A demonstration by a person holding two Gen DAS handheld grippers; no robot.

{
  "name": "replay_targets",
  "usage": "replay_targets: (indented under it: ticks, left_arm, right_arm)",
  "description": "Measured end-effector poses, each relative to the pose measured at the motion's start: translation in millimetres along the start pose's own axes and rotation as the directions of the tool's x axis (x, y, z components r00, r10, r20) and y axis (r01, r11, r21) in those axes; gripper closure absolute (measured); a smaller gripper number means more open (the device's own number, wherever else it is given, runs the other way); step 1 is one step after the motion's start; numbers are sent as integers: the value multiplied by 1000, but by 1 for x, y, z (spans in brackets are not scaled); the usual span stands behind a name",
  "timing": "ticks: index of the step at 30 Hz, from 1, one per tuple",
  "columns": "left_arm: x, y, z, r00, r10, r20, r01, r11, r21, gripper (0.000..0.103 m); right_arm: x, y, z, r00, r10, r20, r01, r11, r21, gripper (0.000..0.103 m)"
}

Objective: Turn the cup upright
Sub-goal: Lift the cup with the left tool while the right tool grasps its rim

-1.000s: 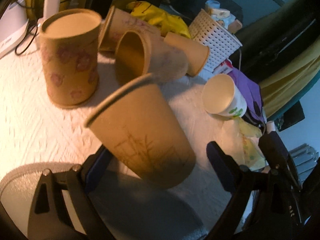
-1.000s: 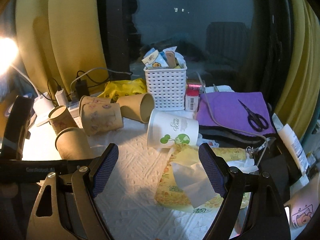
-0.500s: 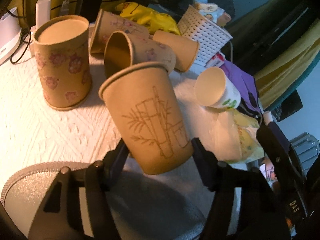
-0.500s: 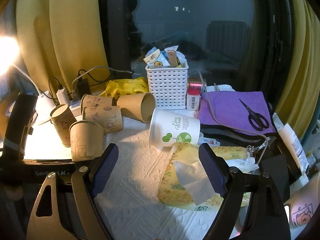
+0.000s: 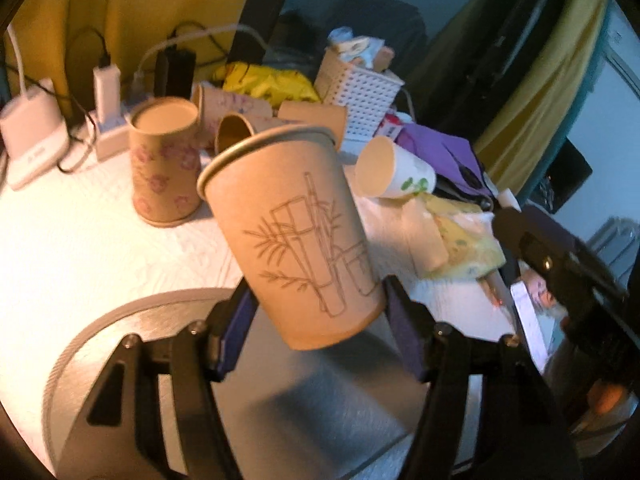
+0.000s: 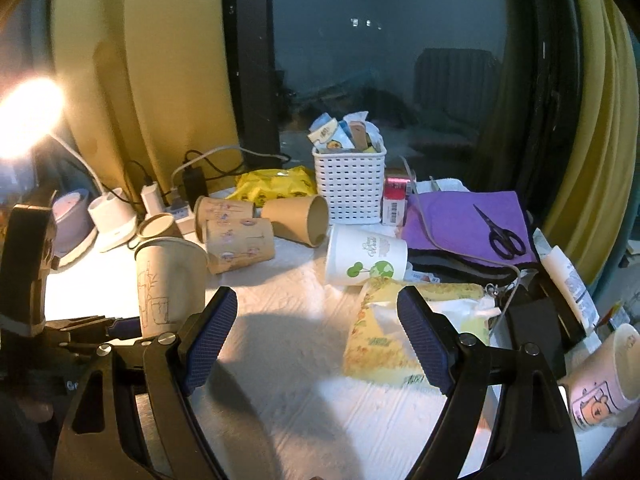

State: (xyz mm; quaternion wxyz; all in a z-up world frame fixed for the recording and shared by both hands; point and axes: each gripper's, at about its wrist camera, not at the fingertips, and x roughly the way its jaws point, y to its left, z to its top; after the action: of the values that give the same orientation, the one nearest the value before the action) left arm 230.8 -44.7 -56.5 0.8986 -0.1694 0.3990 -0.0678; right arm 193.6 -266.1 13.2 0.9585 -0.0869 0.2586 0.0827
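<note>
My left gripper [image 5: 318,312] is shut on a brown paper cup with a bamboo drawing [image 5: 294,232]. It holds the cup by its lower part, mouth up and slightly tilted, above a round grey mat [image 5: 120,344]. The same cup [image 6: 170,282] shows at the left of the right wrist view, nearly upright. My right gripper [image 6: 316,332] is open and empty above the white table cover. A brown flowered cup [image 5: 164,164] stands upside down behind. Other brown cups [image 6: 240,244] and a white cup with green print [image 6: 366,262] lie on their sides.
A white basket [image 6: 350,184] with packets stands at the back. Chargers and cables [image 5: 108,96] are at the back left. A purple cloth with scissors [image 6: 500,234] is on the right. A yellow tissue pack [image 6: 392,332] lies near the right gripper. A pink cup [image 6: 604,380] is at the far right.
My left gripper closed on the bamboo cup, lifted it and turned it from a strong tilt to nearly upright. The right gripper has stayed open and almost still.
</note>
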Motion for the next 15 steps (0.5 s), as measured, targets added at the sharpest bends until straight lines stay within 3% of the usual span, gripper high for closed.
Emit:
replay_targets:
  ticks: [6,15]
  left_arm:
    - [-39,-7,-26,997,25,69,-31,994,100,39]
    - [-90,-3,-80,986,49,158,-80,976,201,39]
  right_arm:
    - [-27,20,-7,999,48,-2,-48,999,4,18]
    - [-68,55,-28,982,186,-27,-185,982,36,18]
